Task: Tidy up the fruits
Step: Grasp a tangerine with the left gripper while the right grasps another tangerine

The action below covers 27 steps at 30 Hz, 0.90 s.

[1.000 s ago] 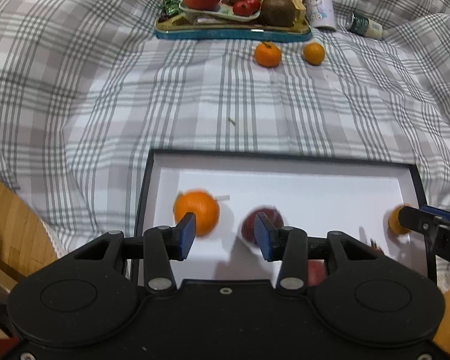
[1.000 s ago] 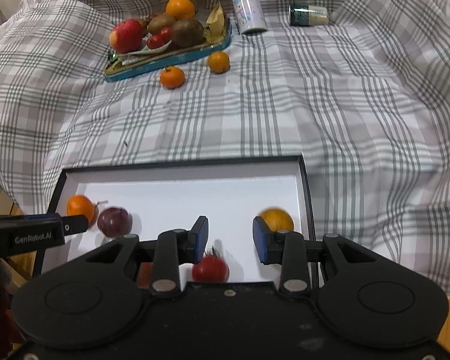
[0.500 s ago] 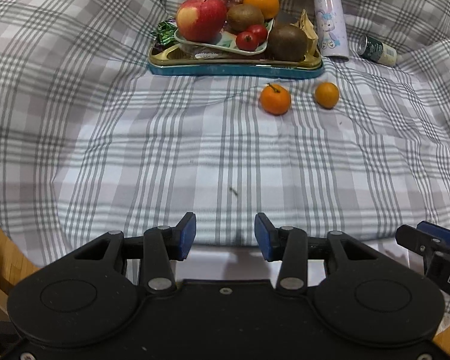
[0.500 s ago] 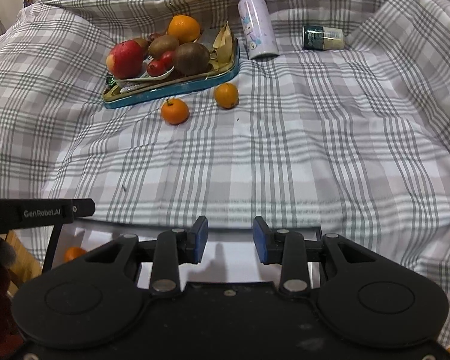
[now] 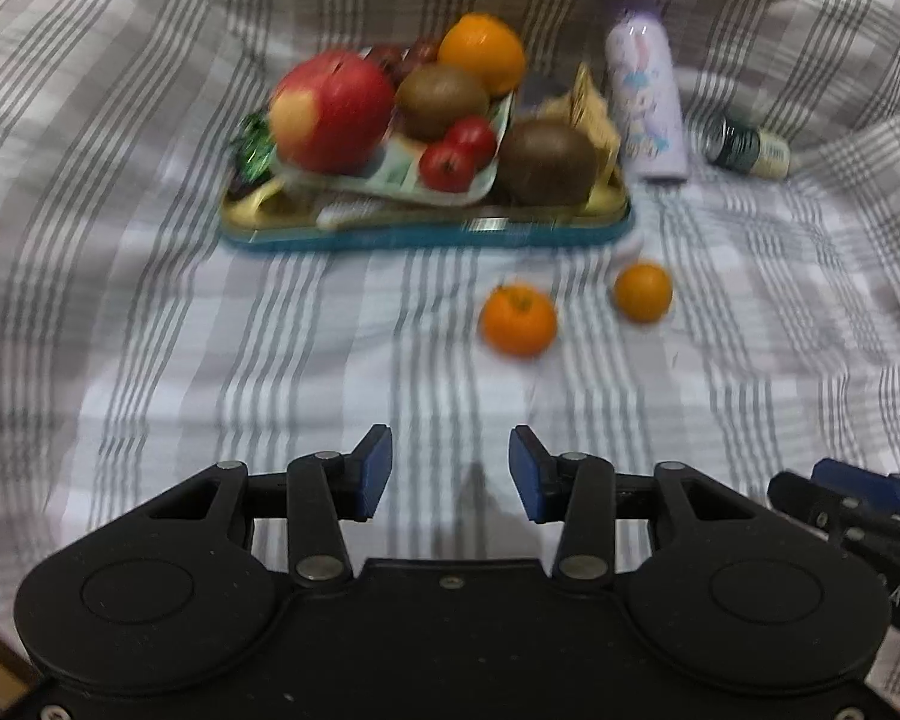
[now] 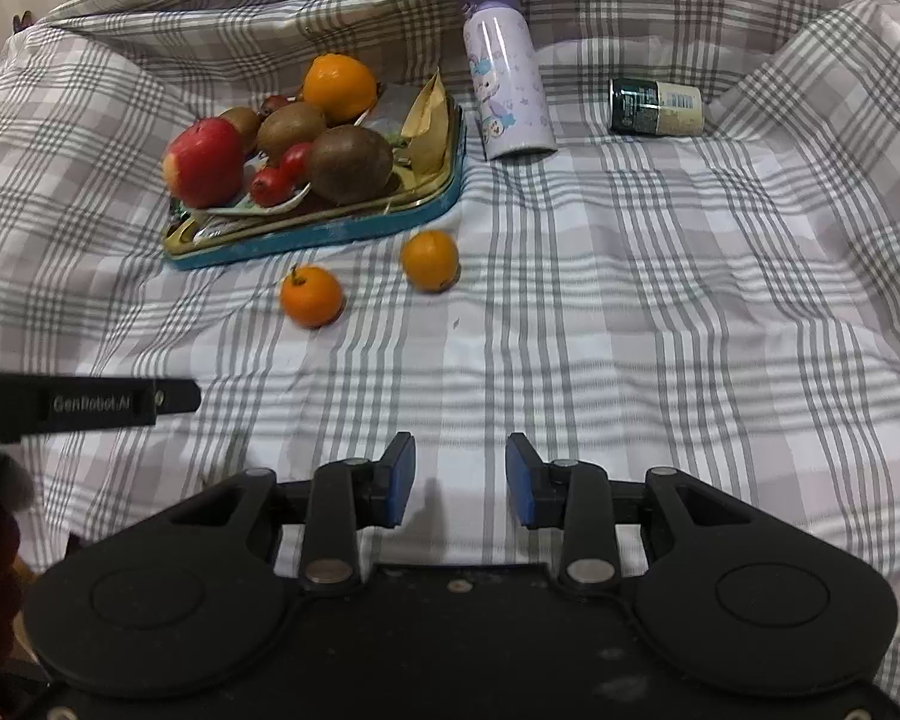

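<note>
both the left gripper (image 5: 450, 468) and right gripper (image 6: 460, 480) are hanging empty with jaws apart, while two tangerines (image 6: 311, 296) are lying loose beside the fruit tray (image 6: 330, 234), waiting for sorting.

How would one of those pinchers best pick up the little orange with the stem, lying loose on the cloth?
Grip the stemmed orange across its round middle, coming down from above. It sits alone on the checked cloth, clear of the other loose orange and the tray, so fingers likely fit on both sides.
</note>
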Each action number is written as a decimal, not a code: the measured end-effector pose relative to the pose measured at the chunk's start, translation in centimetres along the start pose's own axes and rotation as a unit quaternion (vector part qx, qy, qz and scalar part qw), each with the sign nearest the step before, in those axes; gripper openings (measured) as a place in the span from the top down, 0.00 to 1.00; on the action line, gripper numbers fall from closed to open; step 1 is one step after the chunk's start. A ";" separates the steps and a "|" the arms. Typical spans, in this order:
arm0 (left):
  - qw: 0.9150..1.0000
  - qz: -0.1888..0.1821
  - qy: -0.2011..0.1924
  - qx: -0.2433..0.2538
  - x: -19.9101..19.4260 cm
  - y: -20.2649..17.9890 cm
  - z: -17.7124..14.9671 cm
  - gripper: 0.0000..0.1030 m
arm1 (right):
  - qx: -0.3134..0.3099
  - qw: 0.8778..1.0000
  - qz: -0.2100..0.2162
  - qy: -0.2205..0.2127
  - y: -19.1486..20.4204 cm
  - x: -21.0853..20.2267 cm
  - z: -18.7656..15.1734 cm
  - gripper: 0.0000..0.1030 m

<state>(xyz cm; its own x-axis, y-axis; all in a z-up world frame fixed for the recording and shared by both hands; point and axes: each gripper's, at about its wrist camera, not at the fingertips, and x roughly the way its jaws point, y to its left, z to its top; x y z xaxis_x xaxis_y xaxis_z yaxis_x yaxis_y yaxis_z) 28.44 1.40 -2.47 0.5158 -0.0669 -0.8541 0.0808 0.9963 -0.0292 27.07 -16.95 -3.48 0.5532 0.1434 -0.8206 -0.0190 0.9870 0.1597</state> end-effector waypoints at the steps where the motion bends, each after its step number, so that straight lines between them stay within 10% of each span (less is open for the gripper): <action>1: 1.000 -0.003 -0.004 0.003 0.6 -0.2 0.5 0.51 | -0.001 1.000 -0.002 -0.002 -0.1 0.4 0.5 0.65; 27: 1.000 -0.016 0.003 -0.006 9.3 -2.6 4.5 0.51 | 0.006 1.000 -0.007 -0.010 -1.9 6.7 5.1 0.64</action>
<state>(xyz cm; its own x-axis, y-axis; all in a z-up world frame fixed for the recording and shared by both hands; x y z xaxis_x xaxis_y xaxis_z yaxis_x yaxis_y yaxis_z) 36.87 -2.02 -8.03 0.5082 -0.0978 -0.8557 0.0861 0.9943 -0.0625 35.10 -18.24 -6.47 0.5698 0.1272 -0.8119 -0.0012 0.9881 0.1540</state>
